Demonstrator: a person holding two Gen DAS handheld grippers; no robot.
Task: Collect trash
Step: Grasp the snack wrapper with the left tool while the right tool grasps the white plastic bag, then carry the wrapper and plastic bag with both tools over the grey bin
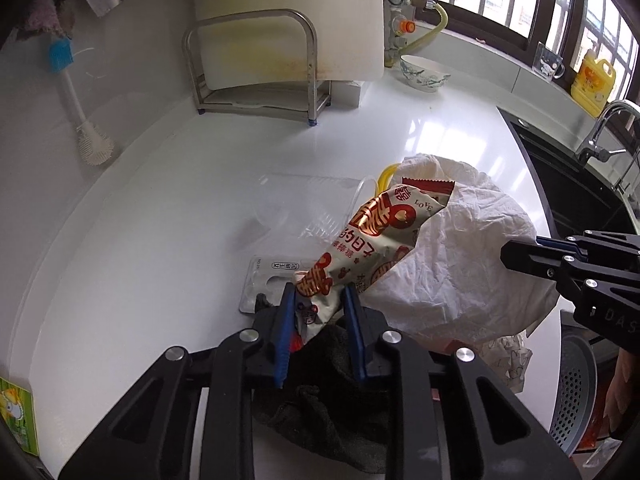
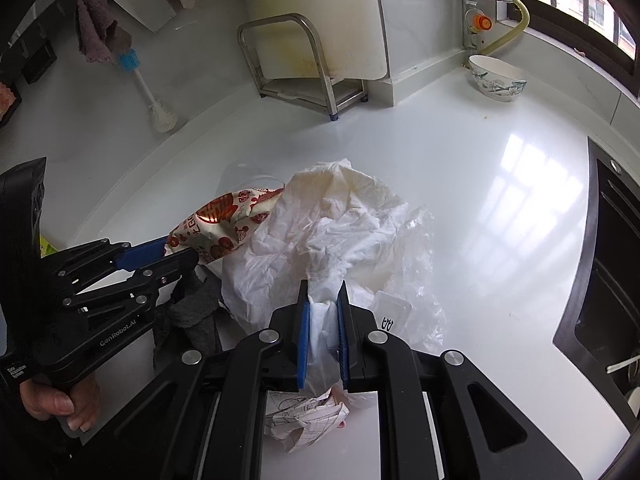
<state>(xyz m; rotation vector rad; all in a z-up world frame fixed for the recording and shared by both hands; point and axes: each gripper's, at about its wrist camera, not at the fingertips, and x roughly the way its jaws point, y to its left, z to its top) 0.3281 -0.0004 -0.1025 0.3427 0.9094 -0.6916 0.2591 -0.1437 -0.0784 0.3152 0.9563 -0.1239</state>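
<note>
My left gripper (image 1: 318, 294) is shut on a red-and-cream snack wrapper (image 1: 372, 236) and holds its far end at the mouth of a white plastic bag (image 1: 456, 256). My right gripper (image 2: 323, 300) is shut on the edge of the white plastic bag (image 2: 320, 232) and holds it up off the white counter (image 2: 480, 184). The wrapper (image 2: 224, 220) pokes into the bag's left side. The left gripper also shows in the right wrist view (image 2: 182, 252). The right gripper also shows in the left wrist view (image 1: 508, 254).
A clear plastic container (image 1: 296, 204), a blister pack (image 1: 272, 280) and a dark cloth (image 1: 332, 412) lie near the bag. Crumpled paper (image 2: 308, 420) and clear film (image 2: 416, 240) lie by the right gripper. A steel rack (image 1: 256, 68), a bowl (image 2: 496, 78) and a black sink (image 2: 608, 264) border the counter.
</note>
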